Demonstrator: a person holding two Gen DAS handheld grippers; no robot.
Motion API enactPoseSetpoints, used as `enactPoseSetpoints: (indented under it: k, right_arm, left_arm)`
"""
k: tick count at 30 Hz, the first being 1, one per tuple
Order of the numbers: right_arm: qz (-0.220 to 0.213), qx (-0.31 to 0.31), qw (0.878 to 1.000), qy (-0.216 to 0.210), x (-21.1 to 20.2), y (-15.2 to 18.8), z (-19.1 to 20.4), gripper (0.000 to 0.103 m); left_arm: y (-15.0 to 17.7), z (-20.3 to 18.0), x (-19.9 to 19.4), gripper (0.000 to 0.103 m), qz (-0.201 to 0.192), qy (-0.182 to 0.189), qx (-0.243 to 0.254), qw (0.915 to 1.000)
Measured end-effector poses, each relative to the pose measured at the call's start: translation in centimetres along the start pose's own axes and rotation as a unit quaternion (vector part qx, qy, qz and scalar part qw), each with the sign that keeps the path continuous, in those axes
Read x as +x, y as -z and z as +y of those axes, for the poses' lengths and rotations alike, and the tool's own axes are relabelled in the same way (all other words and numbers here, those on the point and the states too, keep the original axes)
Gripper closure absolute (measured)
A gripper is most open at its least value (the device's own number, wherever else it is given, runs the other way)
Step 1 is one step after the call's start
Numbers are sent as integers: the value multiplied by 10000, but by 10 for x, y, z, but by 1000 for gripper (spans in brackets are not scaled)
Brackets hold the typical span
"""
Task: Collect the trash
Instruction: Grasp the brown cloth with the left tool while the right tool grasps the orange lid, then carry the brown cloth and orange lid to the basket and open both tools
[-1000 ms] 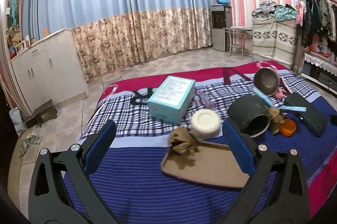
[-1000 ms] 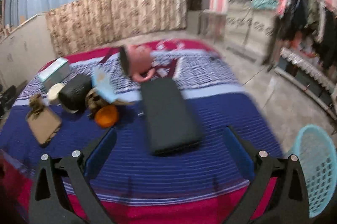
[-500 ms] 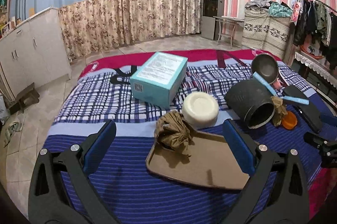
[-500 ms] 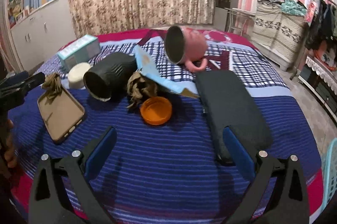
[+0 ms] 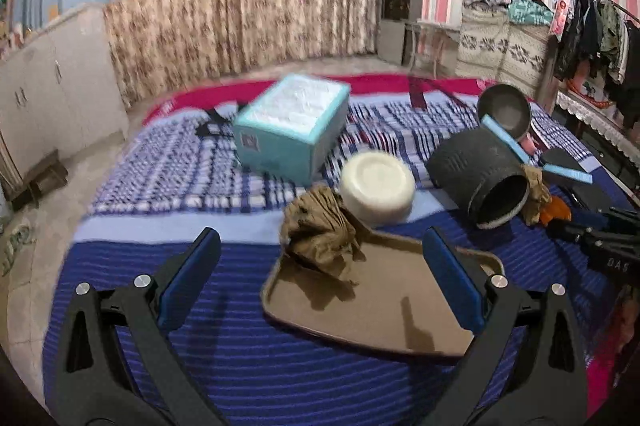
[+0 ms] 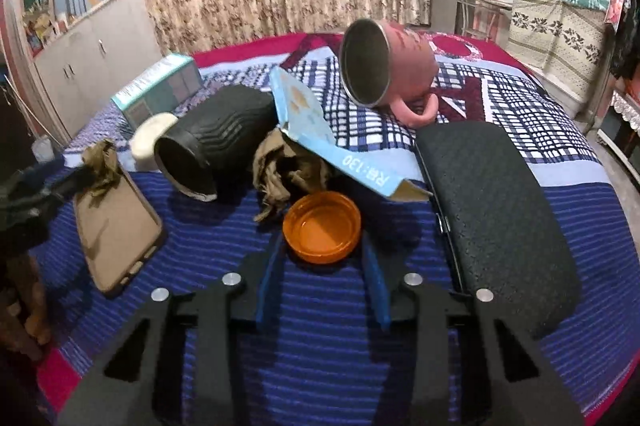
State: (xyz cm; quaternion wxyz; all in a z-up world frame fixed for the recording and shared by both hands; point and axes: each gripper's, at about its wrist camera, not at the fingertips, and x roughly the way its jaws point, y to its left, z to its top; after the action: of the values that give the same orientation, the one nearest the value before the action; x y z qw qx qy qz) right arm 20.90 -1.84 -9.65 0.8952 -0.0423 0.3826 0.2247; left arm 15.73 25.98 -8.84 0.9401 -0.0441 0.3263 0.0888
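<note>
On the bed, an orange lid (image 6: 322,228) lies in front of a second wad of brown paper (image 6: 276,170) and a torn blue card (image 6: 320,130). My right gripper (image 6: 322,251) is closing, and its blue fingertips (image 6: 272,258) meet the lid's two sides. A crumpled brown paper (image 5: 320,238) sits at the far corner of a brown tray (image 5: 384,306). My left gripper (image 5: 322,246) hangs open just before and above that paper, with nothing touching its pads.
A teal box (image 5: 292,128), an upturned white bowl (image 5: 378,188), a black ribbed cup (image 5: 480,178) on its side, a tipped pink mug (image 6: 388,66) and a flat black case (image 6: 496,210) crowd the bed. The floor and cabinets lie to the left.
My right gripper swung in over the bed to the orange lid and its jaws narrowed from wide open. My left gripper dropped closer to the crumpled paper on the tray.
</note>
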Motion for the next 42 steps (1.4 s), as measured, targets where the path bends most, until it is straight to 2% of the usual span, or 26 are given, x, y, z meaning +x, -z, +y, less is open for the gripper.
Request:
enactPoseSetpoints:
  k: [2, 9, 13, 16, 18, 20, 23, 27, 31, 34, 40, 42]
  right_arm:
    - [-109, -6, 9999, -18, -5, 1, 1, 64]
    - [-219, -166, 9994, 202, -31, 9, -4, 64]
    - [-292, -283, 9986, 352, -47, 11, -10, 64]
    - [-405, -189, 9980, 438, -59, 10, -21, 64]
    - [-470, -49, 9978, 462, -67, 12, -32, 64]
    - [-548, 70, 9971, 522, -76, 12, -43, 64]
    - [-694, 228, 9955, 611, -90, 13, -60, 64]
    - [-911, 489, 9920, 724, -110, 12, -82, 64]
    - [-1139, 642, 9871, 919, -133, 13, -99, 64]
    - [-1281, 667, 9829, 1143, -151, 19, -112, 64]
    - [-1509, 964, 9702, 1634, -188, 43, -145, 64]
    - [-1562, 1014, 9648, 1858, -201, 51, -156, 64]
  left_arm:
    - [1, 0, 5, 5, 142, 1, -20, 9999]
    - [-2, 7, 5, 6, 35, -71, -258, 9996]
    - [-7, 11, 13, 7, 186, -80, -361, 9991]
    - [-8, 9, 17, 32, 293, -100, -316, 9990]
    - [-7, 6, 21, 63, 417, -3, -244, 9988]
    - [-6, 1, 20, 64, 444, -63, -110, 9989]
    - [-8, -14, 4, 64, 222, -239, 169, 9993]
    - [-17, -36, -23, 64, -119, -98, 322, 9994]
    - [-35, -73, -54, 64, -562, 271, 422, 9972]
    - [-45, -111, -69, 64, -752, 634, 528, 9937]
    - [-55, -194, -80, 64, -853, 1340, 822, 9839]
    - [-58, -225, -87, 64, -904, 1603, 969, 9781]
